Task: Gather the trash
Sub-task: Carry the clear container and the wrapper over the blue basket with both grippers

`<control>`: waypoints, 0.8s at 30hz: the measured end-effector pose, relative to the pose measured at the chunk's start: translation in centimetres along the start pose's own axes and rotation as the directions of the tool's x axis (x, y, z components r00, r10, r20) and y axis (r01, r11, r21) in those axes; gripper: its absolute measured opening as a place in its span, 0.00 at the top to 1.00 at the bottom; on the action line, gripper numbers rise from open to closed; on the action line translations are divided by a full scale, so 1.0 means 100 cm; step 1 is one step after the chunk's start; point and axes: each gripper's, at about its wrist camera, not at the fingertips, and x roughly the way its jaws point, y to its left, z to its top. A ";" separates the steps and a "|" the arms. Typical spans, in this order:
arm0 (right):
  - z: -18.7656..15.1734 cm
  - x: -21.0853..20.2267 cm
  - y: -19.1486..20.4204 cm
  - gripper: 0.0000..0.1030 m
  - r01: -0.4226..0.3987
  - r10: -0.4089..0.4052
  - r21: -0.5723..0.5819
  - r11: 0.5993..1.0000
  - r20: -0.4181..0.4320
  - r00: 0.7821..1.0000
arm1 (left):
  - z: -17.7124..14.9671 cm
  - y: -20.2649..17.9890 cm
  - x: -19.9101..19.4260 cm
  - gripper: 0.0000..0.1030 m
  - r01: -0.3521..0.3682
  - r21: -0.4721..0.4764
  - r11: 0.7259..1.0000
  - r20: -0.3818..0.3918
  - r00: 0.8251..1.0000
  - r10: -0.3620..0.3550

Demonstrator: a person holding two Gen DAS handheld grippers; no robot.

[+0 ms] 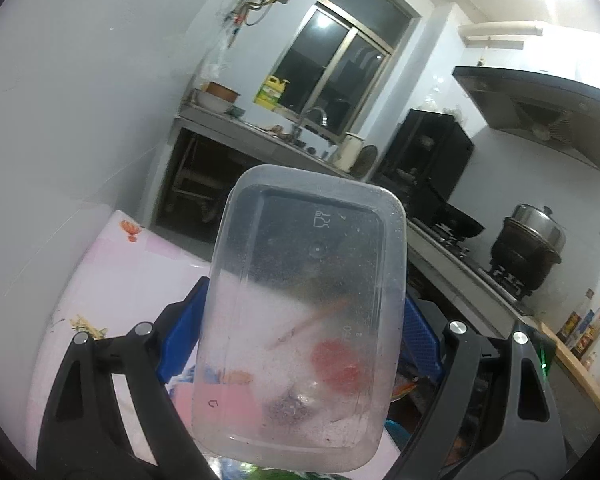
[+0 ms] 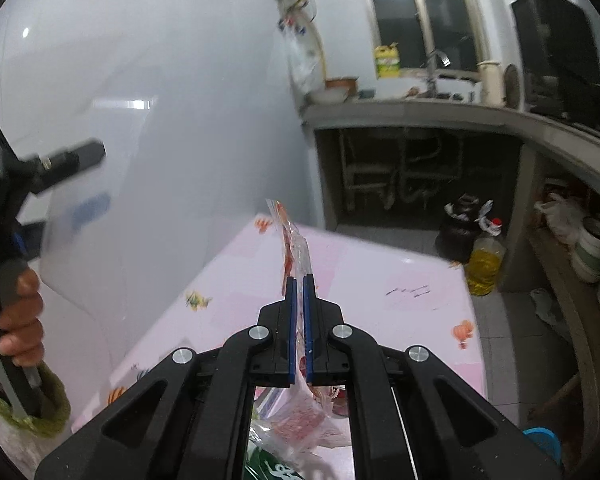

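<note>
My left gripper (image 1: 304,296) is raised over the table and shut on a clear plastic food container (image 1: 300,320), its blue pads pressing the container's two long sides. Through the cloudy plastic, blurred red and pink scraps show below. My right gripper (image 2: 299,280) is shut on a thin clear wrapper with red print (image 2: 290,240), which sticks up past the fingertips and hangs crumpled beneath the jaws. In the right wrist view, a person's hand (image 2: 20,320) grips the left gripper's handle at the far left.
The table wears a pink patterned cloth (image 2: 380,280), with a green packet (image 2: 276,468) at its near edge. A yellow oil bottle (image 2: 486,268) and a dark bag stand on the floor. A grey counter (image 2: 420,112) carries the sink; a wok (image 1: 456,224) and pot (image 1: 532,248) sit on the stove.
</note>
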 end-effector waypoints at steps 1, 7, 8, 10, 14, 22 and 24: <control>0.001 -0.009 -0.006 0.97 0.013 -0.014 0.012 1.000 0.016 1.000 | 0.000 -0.004 0.002 0.19 0.013 0.004 1.000 -0.003 1.000 -0.013; -0.010 -0.075 -0.065 0.97 0.178 -0.188 0.117 0.977 0.079 0.979 | -0.011 -0.047 0.029 0.19 0.123 0.040 0.992 -0.078 0.990 -0.120; -0.014 -0.086 -0.076 0.97 0.211 -0.223 0.136 0.968 0.080 0.971 | -0.015 -0.058 0.037 0.19 0.145 0.048 0.988 -0.102 0.985 -0.139; -0.026 -0.108 -0.103 0.97 0.293 -0.309 0.178 0.939 0.071 0.948 | -0.025 -0.084 0.054 0.19 0.192 0.064 0.979 -0.160 0.971 -0.180; -0.058 -0.148 -0.155 0.97 0.430 -0.449 0.263 0.864 0.015 0.893 | -0.050 -0.139 0.090 0.19 0.283 0.088 0.955 -0.290 0.924 -0.247; -0.149 -0.201 -0.242 0.97 0.618 -0.609 0.418 0.665 -0.174 0.774 | -0.133 -0.267 0.186 0.19 0.452 0.083 0.888 -0.605 0.731 -0.316; -0.177 -0.208 -0.264 0.97 0.655 -0.628 0.445 0.611 -0.232 0.743 | -0.162 -0.294 0.212 0.19 0.464 0.080 0.882 -0.675 0.676 -0.295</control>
